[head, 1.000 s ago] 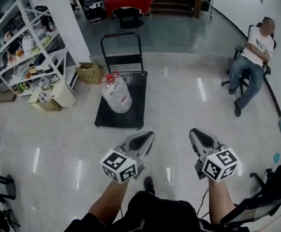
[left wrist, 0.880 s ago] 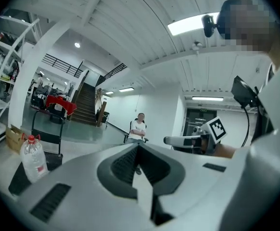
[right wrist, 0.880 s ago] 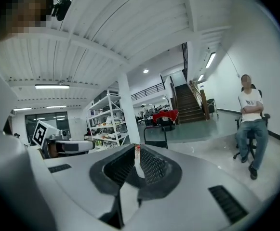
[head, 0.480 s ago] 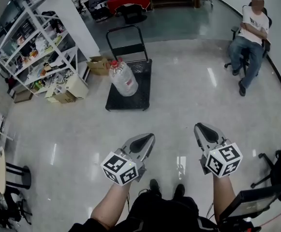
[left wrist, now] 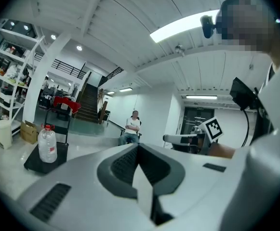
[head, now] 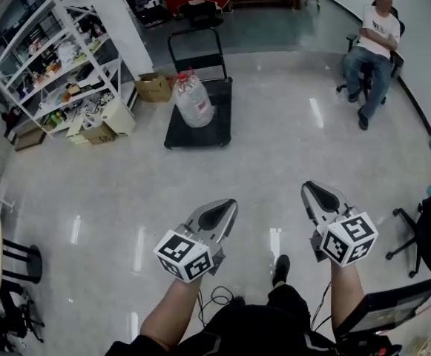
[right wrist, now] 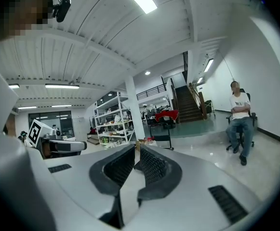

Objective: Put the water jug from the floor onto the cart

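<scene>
The clear water jug (head: pixel 194 99) with a red cap stands upright on the black platform cart (head: pixel 200 130), far ahead of me across the glossy floor. In the left gripper view the jug (left wrist: pixel 47 144) is small on the cart (left wrist: pixel 41 162) at the lower left. My left gripper (head: pixel 228 206) is held level in front of me, shut and empty, its tips meeting (left wrist: pixel 138 146). The right gripper (head: pixel 309 189) is held alongside, with only a narrow slit between its ribbed pads (right wrist: pixel 152 165) and nothing in it. Both are far from the jug.
White shelving (head: pixel 52 58) full of goods and cardboard boxes (head: pixel 153 87) stand left of the cart. A person (head: pixel 371 43) sits on a chair at the far right. A black office chair (head: pixel 426 232) is near my right, and a stool (head: pixel 18 262) by my left.
The cart and jug have shrunk and receded up the head view as I backed away. Both grippers travelled back with me, jaws unchanged.
</scene>
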Available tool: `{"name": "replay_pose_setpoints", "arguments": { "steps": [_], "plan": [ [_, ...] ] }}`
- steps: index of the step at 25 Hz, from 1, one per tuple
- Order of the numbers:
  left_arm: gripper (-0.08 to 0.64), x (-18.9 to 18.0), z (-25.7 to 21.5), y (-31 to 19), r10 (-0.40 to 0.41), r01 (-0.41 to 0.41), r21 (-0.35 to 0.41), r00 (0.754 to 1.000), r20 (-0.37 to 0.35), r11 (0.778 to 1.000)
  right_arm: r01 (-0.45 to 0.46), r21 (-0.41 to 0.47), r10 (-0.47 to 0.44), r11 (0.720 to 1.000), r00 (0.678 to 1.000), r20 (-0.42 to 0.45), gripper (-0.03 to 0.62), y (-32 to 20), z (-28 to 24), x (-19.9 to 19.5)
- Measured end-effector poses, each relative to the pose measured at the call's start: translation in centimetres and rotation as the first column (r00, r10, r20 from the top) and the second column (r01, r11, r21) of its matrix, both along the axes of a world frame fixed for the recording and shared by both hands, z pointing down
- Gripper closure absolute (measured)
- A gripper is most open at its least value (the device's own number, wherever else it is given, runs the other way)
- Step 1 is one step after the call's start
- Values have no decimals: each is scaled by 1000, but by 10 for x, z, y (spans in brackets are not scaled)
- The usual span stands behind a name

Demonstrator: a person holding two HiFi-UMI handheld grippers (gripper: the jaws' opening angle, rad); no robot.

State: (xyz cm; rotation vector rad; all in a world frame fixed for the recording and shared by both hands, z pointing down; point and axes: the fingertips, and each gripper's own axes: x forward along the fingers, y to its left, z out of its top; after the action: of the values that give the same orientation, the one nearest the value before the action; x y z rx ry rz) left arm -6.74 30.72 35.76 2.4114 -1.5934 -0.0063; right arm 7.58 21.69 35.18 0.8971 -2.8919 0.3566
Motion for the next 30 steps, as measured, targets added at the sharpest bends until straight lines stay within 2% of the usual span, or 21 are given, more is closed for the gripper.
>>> {"name": "replay_pose_setpoints", "arguments": {
  "steps": [4, 8, 14, 22, 25, 30],
  "plan": [
    [558, -16, 0, 71, 16, -16, -7, 1000, -17, 1000, -41, -48, 42, 998, 999, 4, 558, 77, 2, -4],
    [558, -9, -20, 119, 30, -29, 21, 999, -33, 999, -44, -28, 44, 999, 999, -25, 558, 142, -17, 2],
    [558, 52, -37, 169, 52, -51, 42, 998, -23, 998, -72, -6, 71, 997, 997, -21, 558, 196, -28, 67],
    [558, 157, -46, 222, 32, -32, 38, 1000, 0, 999, -17, 0, 17, 1000, 999, -28, 572, 257, -23, 161],
    [558, 192, -48, 233, 33, -33, 28, 999, -1, 999, -32, -9, 31, 999, 999, -23, 589, 262, -22, 192],
    [558, 210, -54, 254, 63, -64, 18, 998, 20, 998, -70, 23, 71, 997, 997, -42, 589, 278, -32, 207]
  ]
}}
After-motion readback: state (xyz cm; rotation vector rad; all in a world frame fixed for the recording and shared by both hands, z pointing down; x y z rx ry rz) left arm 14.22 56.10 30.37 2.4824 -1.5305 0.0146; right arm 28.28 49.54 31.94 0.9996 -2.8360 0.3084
